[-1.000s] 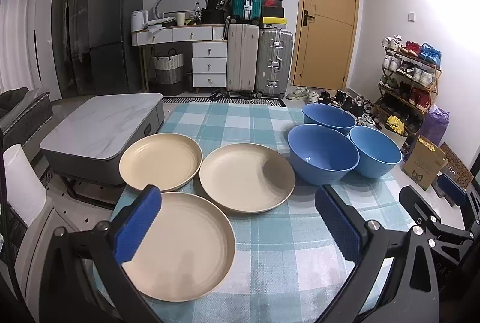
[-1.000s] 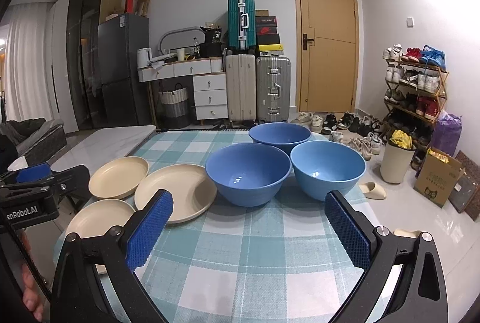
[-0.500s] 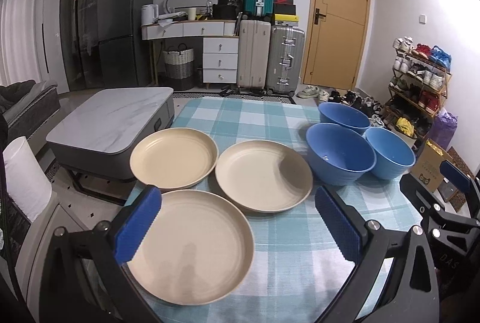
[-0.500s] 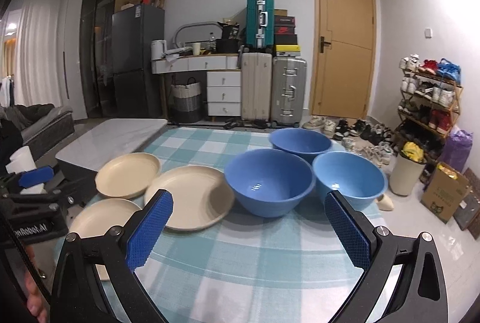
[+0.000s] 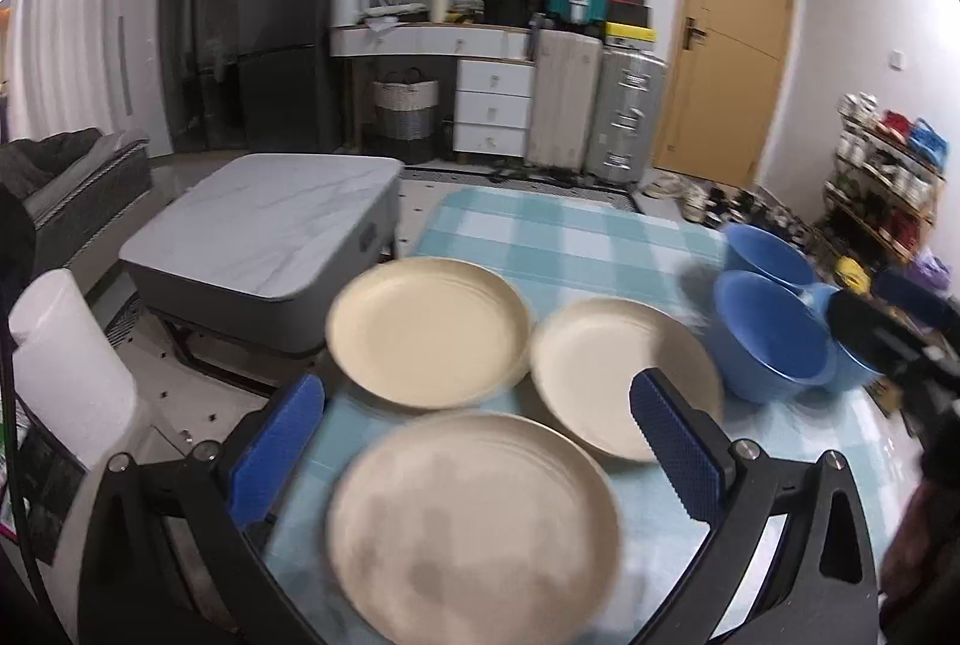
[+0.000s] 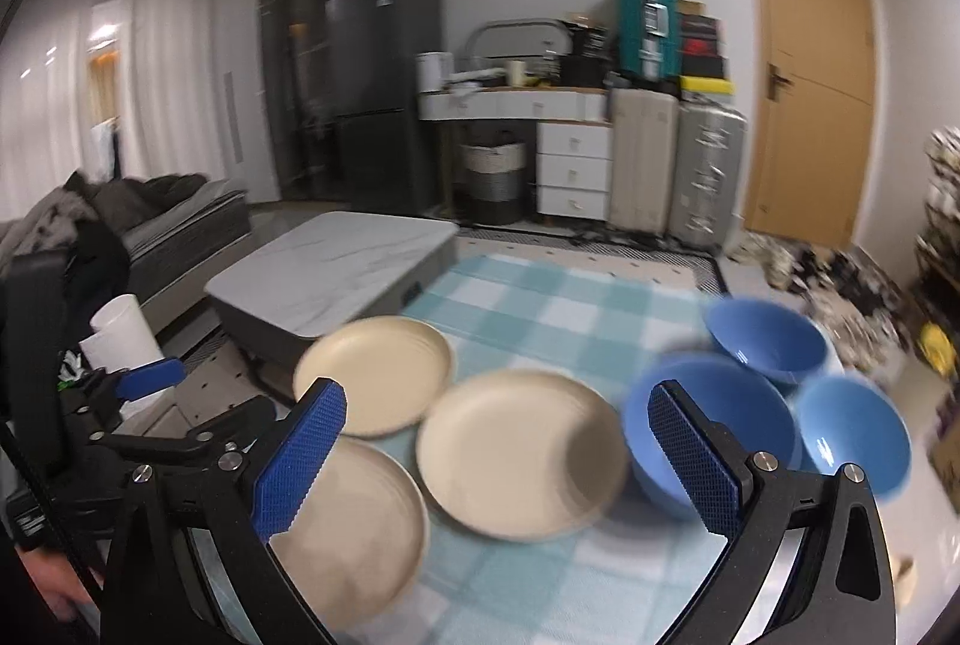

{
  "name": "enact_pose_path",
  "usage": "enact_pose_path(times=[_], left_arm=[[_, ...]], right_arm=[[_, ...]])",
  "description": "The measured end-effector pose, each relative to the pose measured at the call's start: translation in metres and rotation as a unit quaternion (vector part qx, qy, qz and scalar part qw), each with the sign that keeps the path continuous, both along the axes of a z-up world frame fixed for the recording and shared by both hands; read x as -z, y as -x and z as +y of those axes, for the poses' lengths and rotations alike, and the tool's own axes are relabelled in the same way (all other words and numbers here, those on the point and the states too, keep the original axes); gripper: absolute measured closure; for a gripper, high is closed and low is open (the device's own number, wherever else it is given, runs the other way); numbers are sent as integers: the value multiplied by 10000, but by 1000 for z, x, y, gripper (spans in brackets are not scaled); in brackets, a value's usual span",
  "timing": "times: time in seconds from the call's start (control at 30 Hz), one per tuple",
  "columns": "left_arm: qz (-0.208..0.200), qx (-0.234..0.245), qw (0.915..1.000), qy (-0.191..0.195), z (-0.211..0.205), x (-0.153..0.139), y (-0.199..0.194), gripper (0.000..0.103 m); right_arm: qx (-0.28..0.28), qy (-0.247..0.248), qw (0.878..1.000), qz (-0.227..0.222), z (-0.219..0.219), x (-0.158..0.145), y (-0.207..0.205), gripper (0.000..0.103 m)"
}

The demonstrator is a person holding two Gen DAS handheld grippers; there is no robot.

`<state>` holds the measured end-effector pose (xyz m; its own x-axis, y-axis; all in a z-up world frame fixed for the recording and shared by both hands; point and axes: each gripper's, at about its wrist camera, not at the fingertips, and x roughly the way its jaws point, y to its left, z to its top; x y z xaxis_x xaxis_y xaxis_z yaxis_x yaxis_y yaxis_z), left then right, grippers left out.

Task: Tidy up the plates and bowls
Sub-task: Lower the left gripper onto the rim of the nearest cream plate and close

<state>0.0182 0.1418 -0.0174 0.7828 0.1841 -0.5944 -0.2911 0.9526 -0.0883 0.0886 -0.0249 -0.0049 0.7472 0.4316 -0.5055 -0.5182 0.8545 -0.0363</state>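
Three cream plates lie on the teal checked tablecloth (image 5: 570, 237): a near plate (image 5: 474, 525), a far left plate (image 5: 429, 330) and a right plate (image 5: 621, 381). Three blue bowls stand to their right, the front bowl (image 5: 771, 345), the back bowl (image 5: 765, 252) and a third bowl (image 6: 858, 435). My left gripper (image 5: 477, 441) is open, its blue pads on either side above the near plate. My right gripper (image 6: 495, 453) is open and faces the middle plate (image 6: 519, 453), with the front bowl (image 6: 714, 423) behind its right finger. Both views are blurred by motion.
A grey marble-topped low table (image 5: 270, 225) stands left of the cloth, with a white paper roll (image 5: 66, 363) nearer me. Suitcases (image 5: 564, 105), drawers and a door (image 5: 726, 45) line the far wall. A shoe rack (image 5: 888, 165) is at the right.
Both grippers have swung left. The right one, earlier facing the bowls, now faces the middle plate. The near plate now sits centred between the left fingers. Nothing was grasped.
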Motion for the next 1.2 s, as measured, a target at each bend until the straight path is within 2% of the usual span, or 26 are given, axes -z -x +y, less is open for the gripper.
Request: enact_pose_path(times=[0.2, 0.3, 0.37, 0.53, 0.63, 0.73, 0.83, 1.0, 1.1, 1.17, 1.2], left_arm=[[196, -252, 9994, 145, 53, 7, -28, 0], [359, -405, 9984, 137, 78, 19, -48, 0], [619, -459, 9969, 182, 94, 32, -65, 0], [1089, -475, 9896, 817, 130, 71, -104, 0], [1375, -468, 9846, 976, 137, 87, -124, 1], [1581, -458, 9816, 964, 146, 101, -139, 1], [1639, -302, 9784, 1221, 154, 114, -150, 1], [1764, -366, 9731, 1437, 167, 127, -154, 2], [1773, -295, 9730, 1449, 170, 131, -155, 6], [1814, -206, 9716, 1504, 170, 135, -158, 16], [1853, -159, 9701, 1556, 172, 138, -158, 17]], right_arm=[[-607, -24, 9978, 270, 54, -13, -47, 0], [-731, 301, 9966, 233, 86, -6, -77, 0], [-742, 509, 9955, 302, 102, 4, -97, 0], [-760, 556, 9871, 1292, 141, 47, -168, 0], [-696, 820, 9819, 1559, 153, 74, -188, 0], [-632, 950, 9782, 1734, 159, 94, -203, 0], [-640, 1217, 9750, 1747, 169, 112, -213, 0], [-679, 1609, 9673, 1837, 185, 140, -225, 0], [-689, 1829, 9630, 1857, 190, 153, -229, 1], [-703, 1811, 9621, 1915, 189, 159, -232, 1], [-711, 1798, 9616, 1949, 189, 160, -233, 1]])
